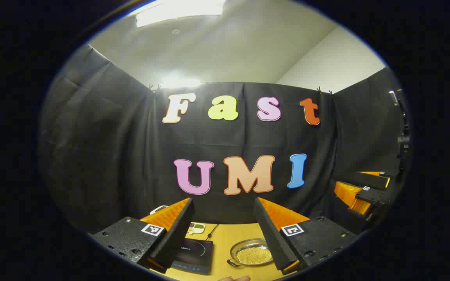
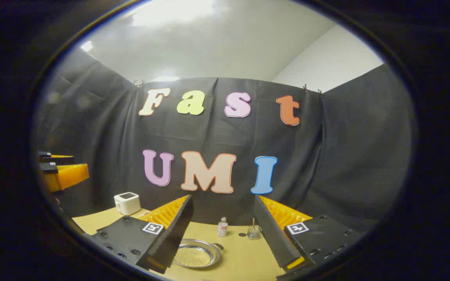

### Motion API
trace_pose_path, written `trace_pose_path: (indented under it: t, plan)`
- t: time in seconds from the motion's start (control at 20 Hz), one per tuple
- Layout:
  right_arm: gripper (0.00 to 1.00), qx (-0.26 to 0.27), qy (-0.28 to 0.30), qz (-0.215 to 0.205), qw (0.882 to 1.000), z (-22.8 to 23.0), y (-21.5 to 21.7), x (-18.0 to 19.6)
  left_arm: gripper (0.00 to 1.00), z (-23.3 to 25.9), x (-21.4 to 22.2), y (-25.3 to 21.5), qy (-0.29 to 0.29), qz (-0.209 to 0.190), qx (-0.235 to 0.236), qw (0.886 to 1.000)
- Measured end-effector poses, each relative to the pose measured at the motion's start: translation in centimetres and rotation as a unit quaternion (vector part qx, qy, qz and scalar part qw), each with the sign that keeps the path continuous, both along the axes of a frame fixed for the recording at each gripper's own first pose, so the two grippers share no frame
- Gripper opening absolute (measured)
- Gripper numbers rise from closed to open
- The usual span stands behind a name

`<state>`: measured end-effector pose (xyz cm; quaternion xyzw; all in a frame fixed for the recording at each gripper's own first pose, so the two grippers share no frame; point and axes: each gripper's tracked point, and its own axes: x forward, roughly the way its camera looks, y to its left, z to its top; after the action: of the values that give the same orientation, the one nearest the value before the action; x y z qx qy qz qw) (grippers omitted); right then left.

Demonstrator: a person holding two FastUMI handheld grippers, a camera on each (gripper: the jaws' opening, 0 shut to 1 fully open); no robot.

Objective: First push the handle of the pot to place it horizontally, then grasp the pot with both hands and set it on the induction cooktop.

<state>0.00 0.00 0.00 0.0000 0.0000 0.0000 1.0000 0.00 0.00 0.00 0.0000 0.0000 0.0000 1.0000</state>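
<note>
The pot (image 1: 250, 253) is a shallow steel pan with a golden mesh inside, standing on the wooden table (image 1: 225, 238). A small loop handle (image 1: 231, 263) sticks out at its near left. Just left of it lies the black induction cooktop (image 1: 191, 255). My left gripper (image 1: 223, 200) hangs open well above both, with nothing between its fingers. In the right gripper view the pot (image 2: 195, 254) sits low between the fingers, its handle (image 2: 219, 246) to the right. My right gripper (image 2: 223, 197) is open and holds nothing, also above the table.
A white box-shaped device (image 2: 127, 203) stands at the back left of the table (image 2: 244, 257). A small bottle (image 2: 222, 227) and a glass jar (image 2: 253, 232) stand behind the pot. A small white and green item (image 1: 196, 227) and a cable (image 1: 211, 232) lie behind the cooktop.
</note>
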Motion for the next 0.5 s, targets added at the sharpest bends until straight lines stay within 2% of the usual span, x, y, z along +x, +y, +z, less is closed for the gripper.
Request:
trace_pose_path:
  t: [0.05,0.1,0.15,0.2,0.25,0.5]
  plan:
    - [0.97,0.003,-0.001,0.001,1.0,0.0,-0.2,0.2,0.93,-0.4,0.1,-0.2,0.004,0.0,-0.001,1.0]
    - [0.97,0.004,-0.002,0.001,1.0,0.1,-0.4,0.4,0.93,-0.4,0.3,-0.3,0.006,0.001,0.0,1.0]
    - [0.97,0.003,0.0,0.002,1.0,-0.1,-0.6,0.6,0.89,-0.5,0.3,-0.2,0.008,0.004,0.001,1.0]
    - [0.98,0.003,0.002,0.004,1.0,-0.2,-0.6,0.7,0.94,-0.5,0.4,-0.3,0.007,0.005,0.001,1.0]
    - [0.97,0.005,0.002,0.005,1.0,-0.2,-0.8,0.6,0.89,-0.5,0.4,-0.4,0.007,0.007,0.002,1.0]
    - [0.97,0.012,0.008,0.008,1.0,-0.8,-1.3,0.9,0.88,-0.6,0.3,-0.9,0.012,0.011,0.006,1.0]
